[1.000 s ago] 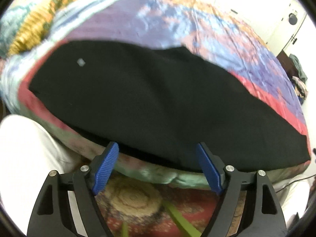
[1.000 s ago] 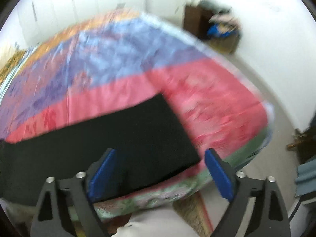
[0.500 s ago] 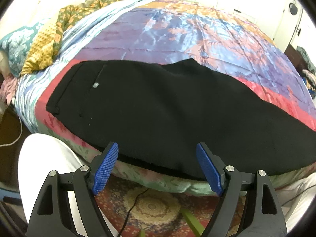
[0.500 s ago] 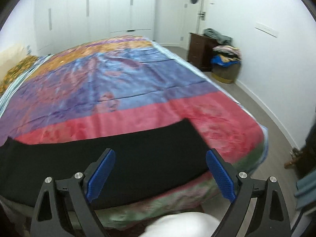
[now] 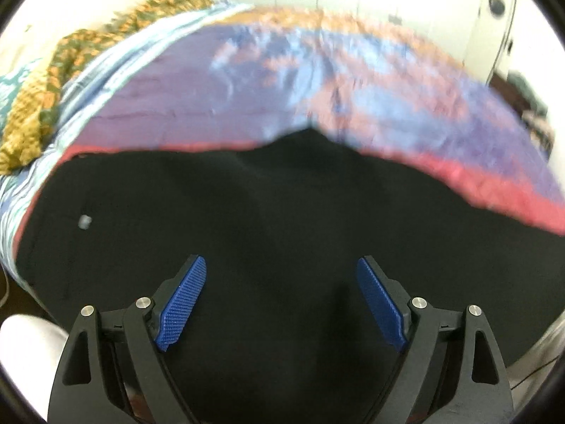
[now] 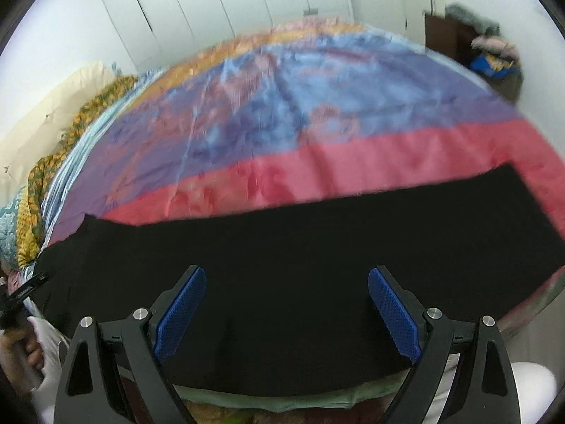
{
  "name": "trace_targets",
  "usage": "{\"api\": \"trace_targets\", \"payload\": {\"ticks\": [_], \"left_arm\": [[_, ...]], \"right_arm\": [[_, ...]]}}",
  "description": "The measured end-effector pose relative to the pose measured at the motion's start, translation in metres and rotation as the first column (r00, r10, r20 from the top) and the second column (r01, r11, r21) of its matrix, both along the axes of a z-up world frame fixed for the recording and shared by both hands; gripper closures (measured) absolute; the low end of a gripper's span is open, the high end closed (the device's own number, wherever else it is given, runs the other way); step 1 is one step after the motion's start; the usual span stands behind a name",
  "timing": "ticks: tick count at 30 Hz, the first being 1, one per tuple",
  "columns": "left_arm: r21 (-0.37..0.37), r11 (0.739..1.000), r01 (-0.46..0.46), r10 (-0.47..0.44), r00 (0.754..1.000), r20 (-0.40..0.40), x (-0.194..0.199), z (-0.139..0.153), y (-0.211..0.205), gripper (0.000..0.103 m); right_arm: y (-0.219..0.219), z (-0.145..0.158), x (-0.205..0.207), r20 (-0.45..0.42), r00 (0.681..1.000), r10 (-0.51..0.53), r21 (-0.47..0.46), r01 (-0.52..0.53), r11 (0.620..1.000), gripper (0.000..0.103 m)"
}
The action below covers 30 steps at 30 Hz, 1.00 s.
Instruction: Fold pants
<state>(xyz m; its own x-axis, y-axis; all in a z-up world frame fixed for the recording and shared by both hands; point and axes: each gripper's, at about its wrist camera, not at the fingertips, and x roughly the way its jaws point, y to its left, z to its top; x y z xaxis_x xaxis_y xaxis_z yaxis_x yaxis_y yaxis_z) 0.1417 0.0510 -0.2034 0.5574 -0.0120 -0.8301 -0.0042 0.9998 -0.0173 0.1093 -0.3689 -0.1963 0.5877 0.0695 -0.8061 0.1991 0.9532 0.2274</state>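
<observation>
Pants — black, matte, one long flat band laid lengthwise along the near edge of the bed, seen in both wrist views. The waist end lay at the left, with a small pale button on the cloth; the leg end ran right to a squared hem at the far right of the right wrist view.

Bedspread — glossy satin in broad stripes of red, purple, blue and orange, faintly creased; motion blur softened its pattern.

Patterned blanket — yellow and green, rumpled, at the far left.

Left gripper — black frame, blue ribbed pads, jaws spread wide over the pants, holding nothing. Whether the pads touched the cloth could not be told.

Right gripper — same build, jaws likewise released above the near edge of the pants.

Dark cabinet — at the far right, blurred, heaped with clothes too indistinct to itemise.
</observation>
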Motion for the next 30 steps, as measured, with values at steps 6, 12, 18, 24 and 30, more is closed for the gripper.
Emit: {"api": "trace_targets", "payload": {"ticks": [6,12,18,24,30], "left_arm": [[0.036,0.999,0.022,-0.022,1.000,0.000,-0.006,-0.015,0.000,0.014],[0.035,0.999,0.022,-0.022,1.000,0.007,-0.008,-0.016,0.000,0.012],[0.035,0.999,0.019,-0.019,1.000,0.008,-0.005,-0.017,0.000,0.011],[0.037,0.999,0.010,-0.011,1.000,0.005,-0.004,-0.018,-0.002,0.009],[0.043,0.999,0.012,-0.013,1.000,0.009,-0.004,-0.018,-0.003,0.009]], "right_arm": [[-0.086,-0.013,0.020,-0.134,0.986,-0.099,0.068,0.109,0.992,0.010],[-0.201,-0.002,0.004,-0.178,0.936,-0.303,0.022,0.311,0.950,0.010],[-0.256,0.035,-0.066,0.041,0.917,-0.397,0.115,0.390,0.913,0.010],[-0.260,0.014,-0.113,0.108,0.925,-0.364,0.410,0.292,0.864,0.010],[-0.247,-0.023,-0.118,0.071,0.953,-0.294,0.556,0.207,0.805,0.010]]}}
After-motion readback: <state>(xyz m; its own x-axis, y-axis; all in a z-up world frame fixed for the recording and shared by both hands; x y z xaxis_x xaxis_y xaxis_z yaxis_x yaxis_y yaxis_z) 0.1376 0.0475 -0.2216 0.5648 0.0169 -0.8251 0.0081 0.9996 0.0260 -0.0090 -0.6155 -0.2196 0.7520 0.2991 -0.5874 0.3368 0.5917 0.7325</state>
